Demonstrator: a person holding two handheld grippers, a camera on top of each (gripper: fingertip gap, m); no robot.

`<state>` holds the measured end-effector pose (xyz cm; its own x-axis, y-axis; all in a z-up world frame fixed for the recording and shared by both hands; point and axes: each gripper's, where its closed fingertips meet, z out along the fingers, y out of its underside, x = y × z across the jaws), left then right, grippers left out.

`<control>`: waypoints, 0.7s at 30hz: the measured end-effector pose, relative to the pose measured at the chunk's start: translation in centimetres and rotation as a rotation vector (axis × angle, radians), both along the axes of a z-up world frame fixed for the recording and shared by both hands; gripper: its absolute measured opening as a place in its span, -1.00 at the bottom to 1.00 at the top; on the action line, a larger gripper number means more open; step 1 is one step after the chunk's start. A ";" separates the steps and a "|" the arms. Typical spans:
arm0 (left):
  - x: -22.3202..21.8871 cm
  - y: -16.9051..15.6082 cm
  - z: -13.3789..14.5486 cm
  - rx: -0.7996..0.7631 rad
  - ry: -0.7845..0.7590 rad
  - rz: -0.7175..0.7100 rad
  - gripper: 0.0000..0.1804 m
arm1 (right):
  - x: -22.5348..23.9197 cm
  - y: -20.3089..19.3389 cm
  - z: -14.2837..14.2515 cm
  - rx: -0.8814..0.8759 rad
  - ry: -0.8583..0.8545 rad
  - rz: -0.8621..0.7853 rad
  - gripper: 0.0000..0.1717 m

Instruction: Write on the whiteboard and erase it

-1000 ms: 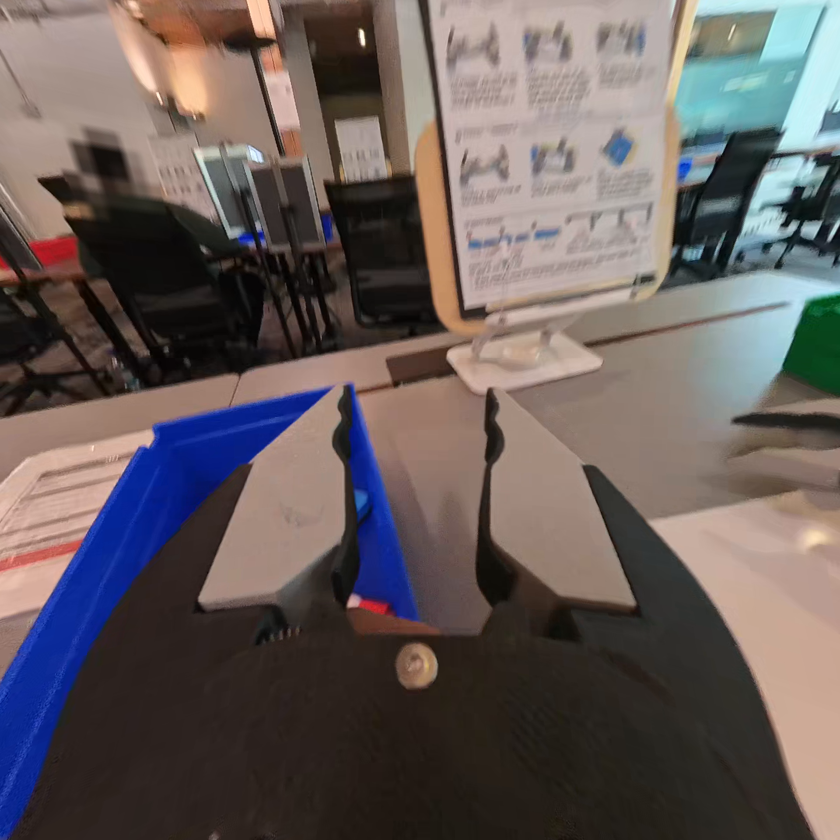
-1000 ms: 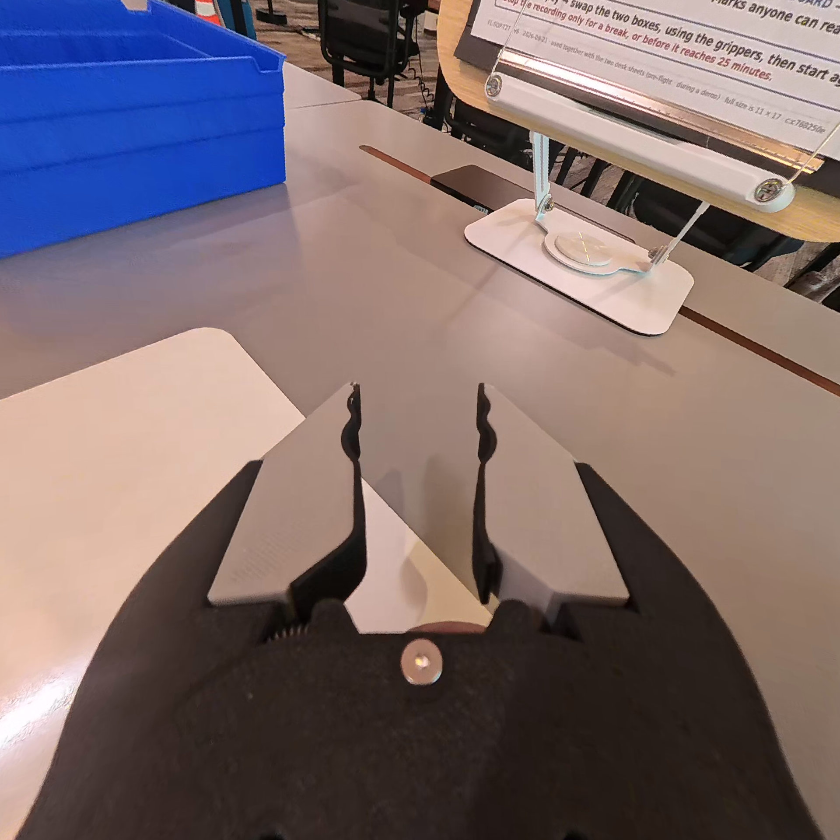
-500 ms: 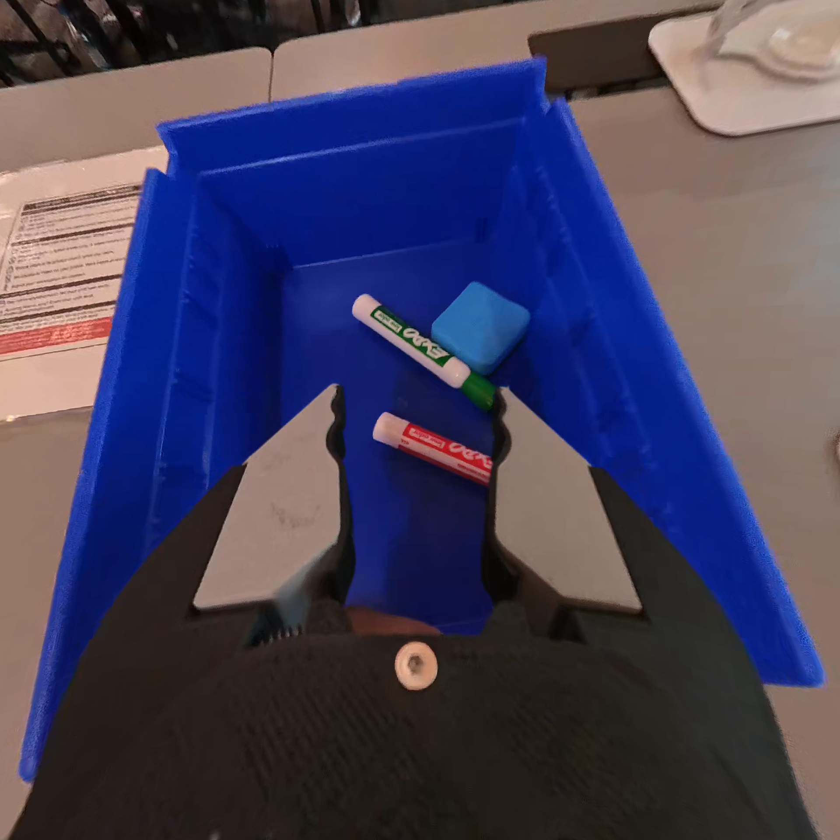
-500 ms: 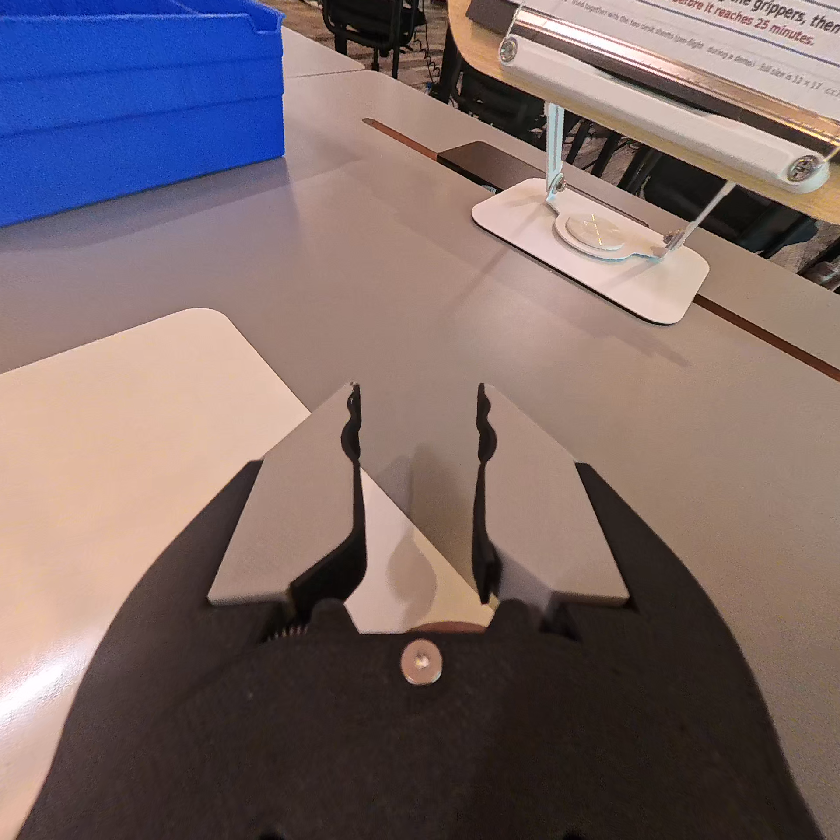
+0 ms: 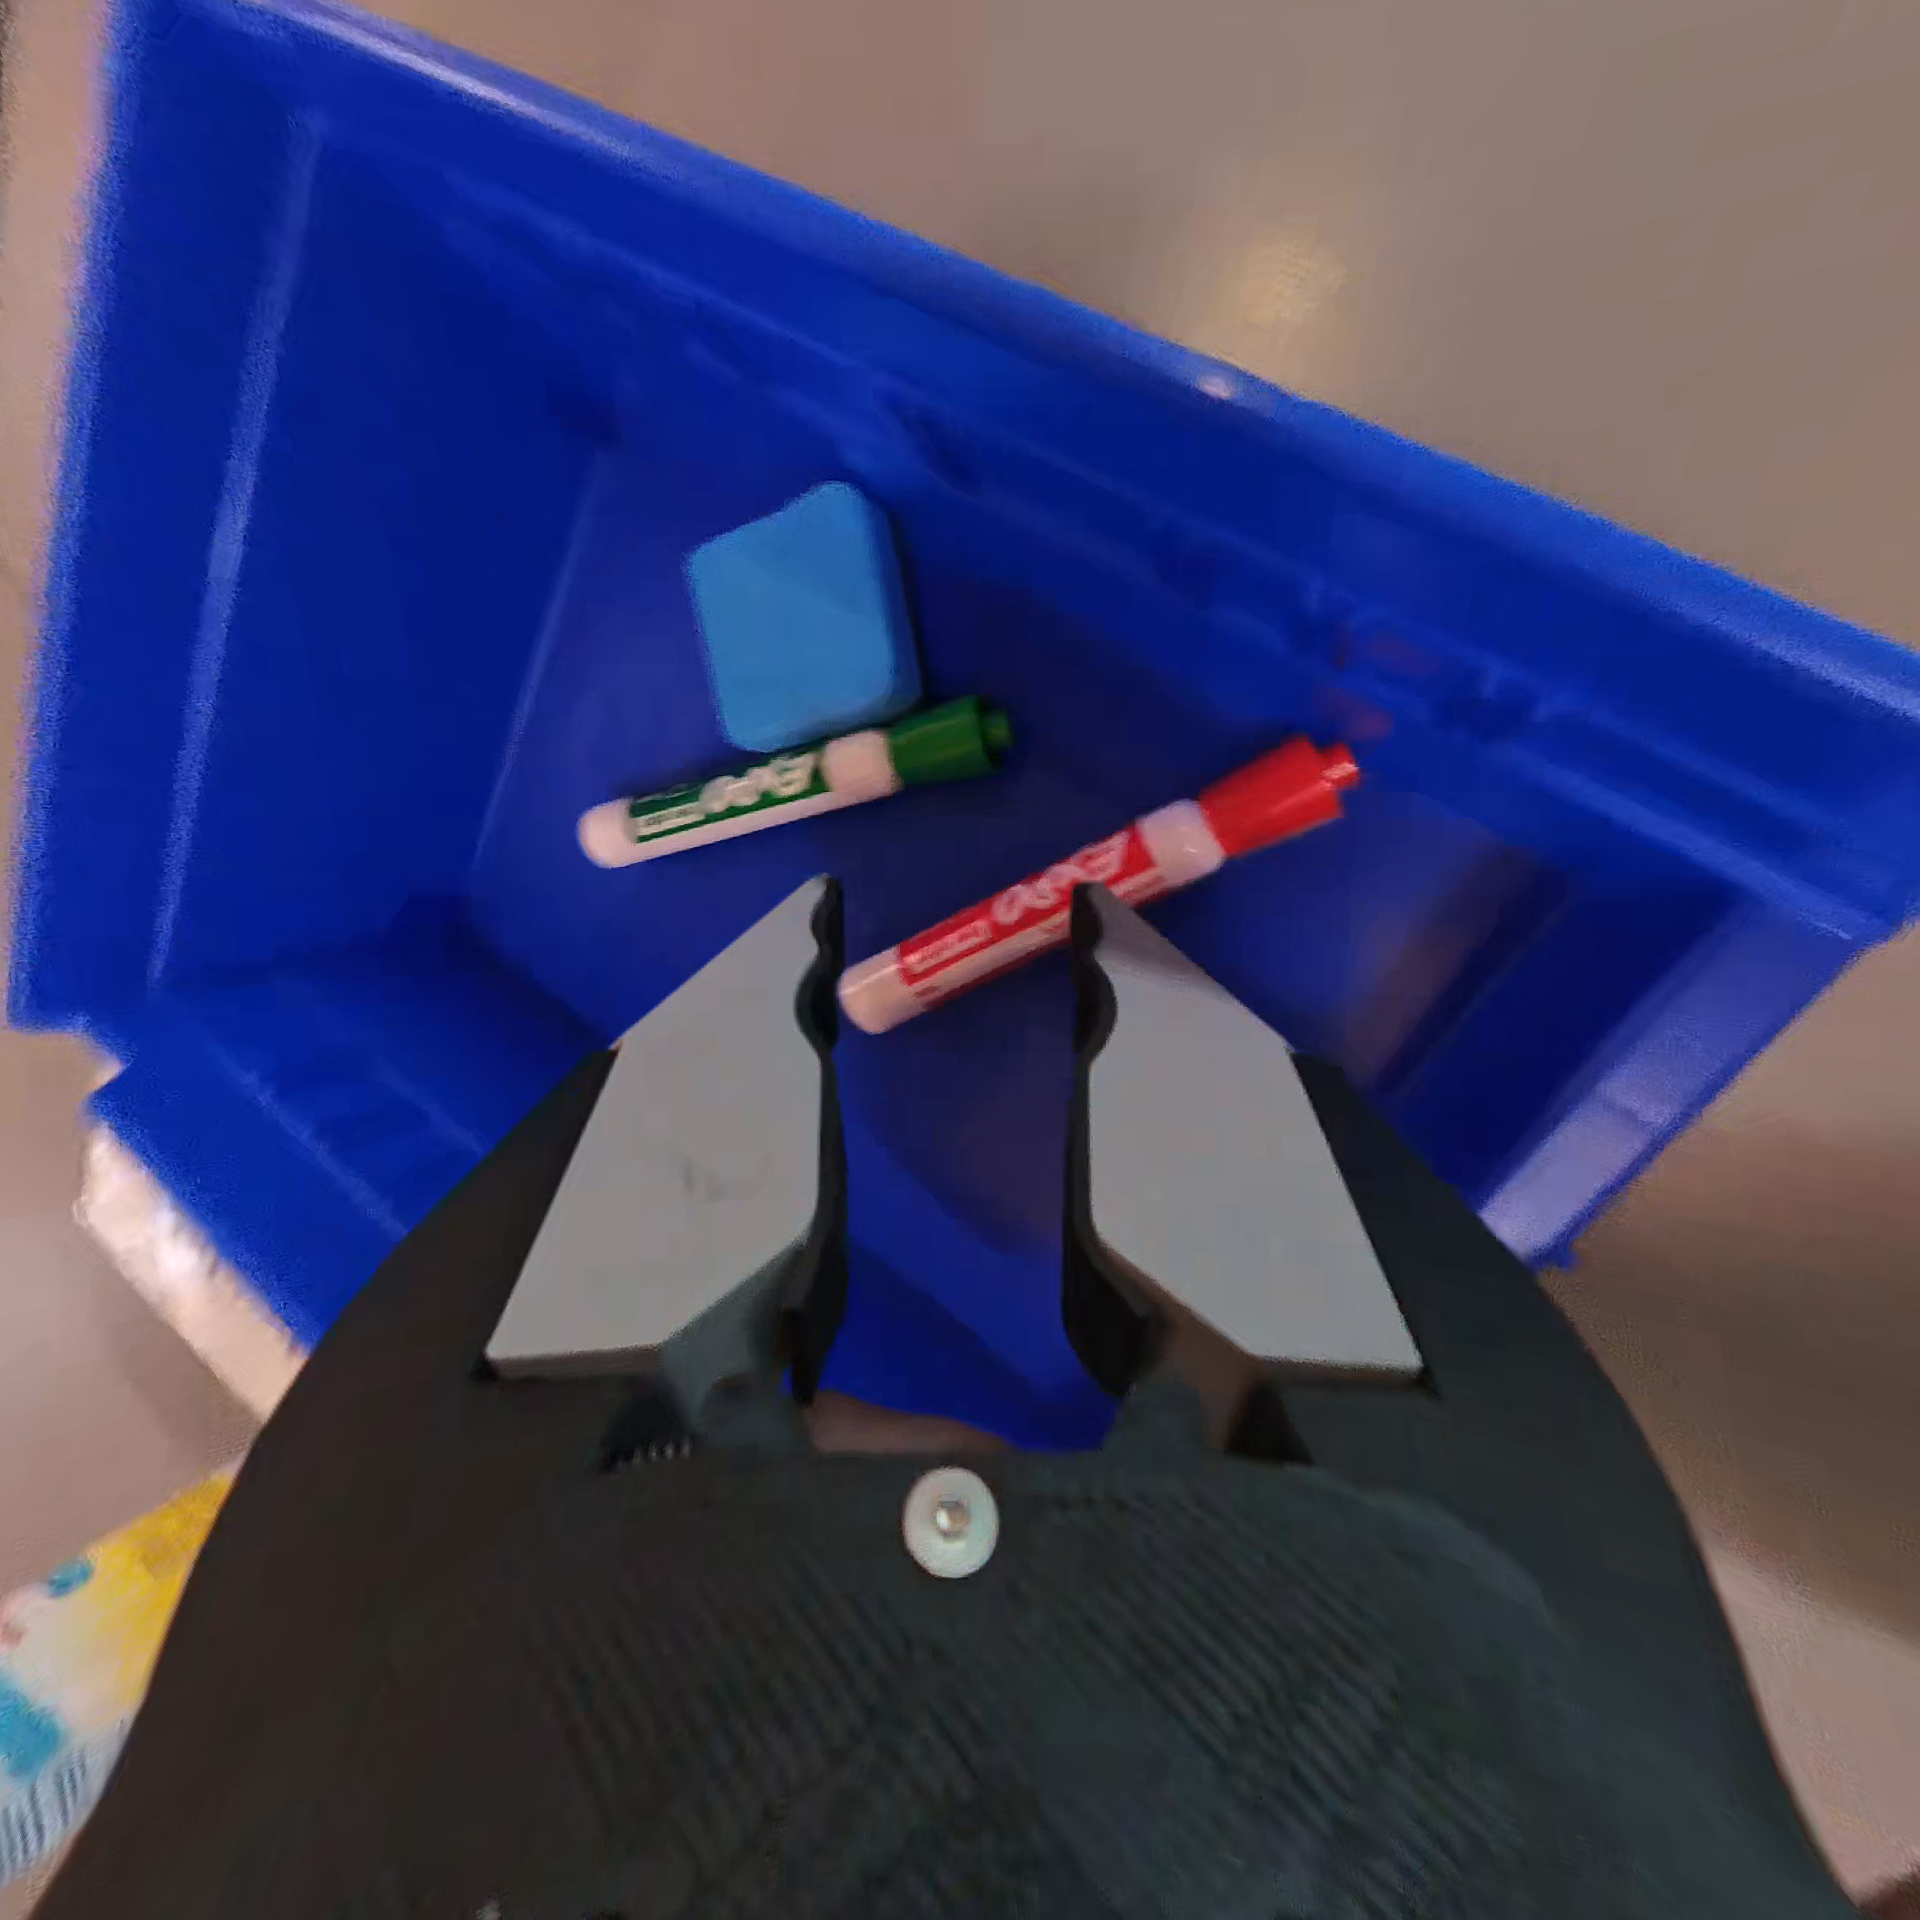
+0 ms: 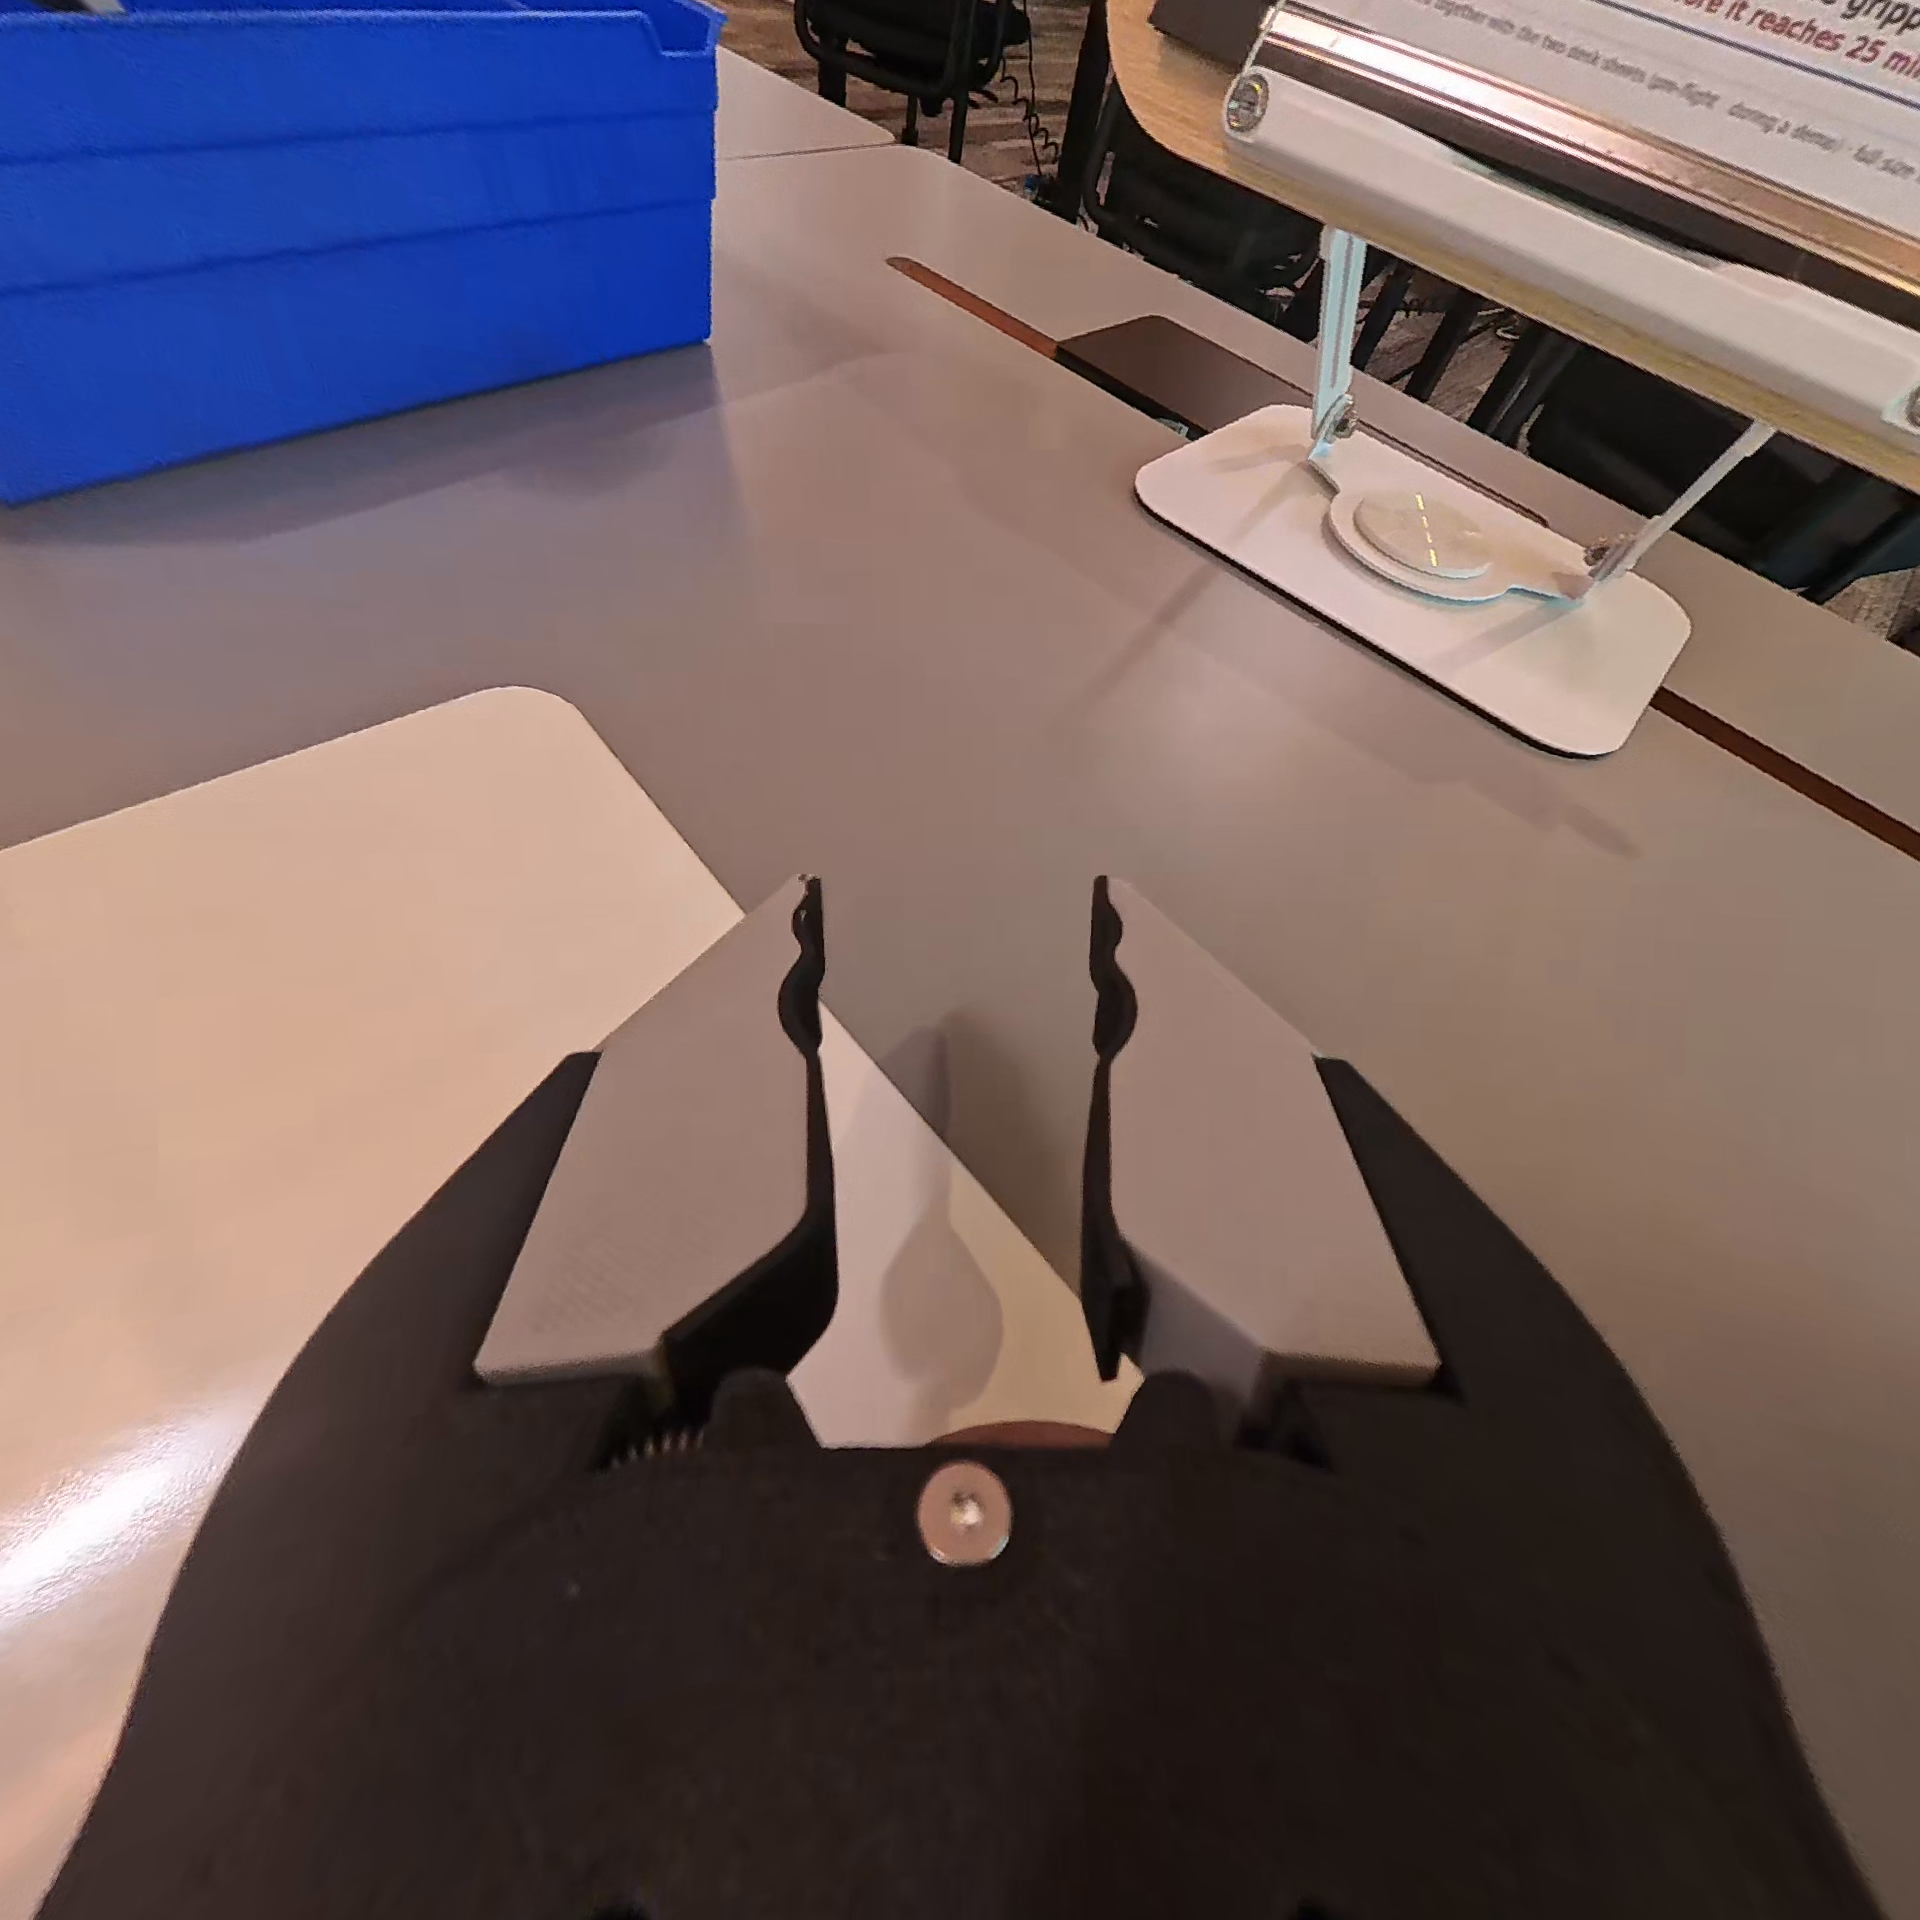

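Grey desk [image 6: 935, 644], white whiteboard [image 6: 260, 987] flat on it, under the empty, open right gripper [image 6: 956, 894]. Blue bin [image 5: 312, 520] holds blue eraser [image 5: 800, 613], green marker [image 5: 769, 795] & red marker [image 5: 1091, 883]. Left gripper [image 5: 951, 894] open above red marker, not touching.

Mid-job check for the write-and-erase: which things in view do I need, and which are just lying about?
For the job:
- whiteboard
- red marker
- green marker
- blue eraser
- blue bin holding those three

Lying about:
- white document stand
- yellow packet
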<state>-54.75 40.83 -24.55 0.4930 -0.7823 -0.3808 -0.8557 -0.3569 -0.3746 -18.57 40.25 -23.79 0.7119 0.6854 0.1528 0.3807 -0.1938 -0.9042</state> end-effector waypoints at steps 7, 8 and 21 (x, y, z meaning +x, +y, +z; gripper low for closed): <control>-1.2 -0.1 -4.0 -0.160 0.165 -0.094 -0.61 | -0.9 -0.7 0.5 0.013 0.015 0.034 -0.42; -1.2 0.5 -4.0 -0.137 0.149 -0.085 -0.60 | -1.0 -0.8 0.6 0.016 0.017 0.038 -0.42; -1.7 -1.7 -2.1 -0.064 0.041 -0.010 -0.81 | -0.3 -0.4 0.5 -0.003 0.050 0.018 -0.43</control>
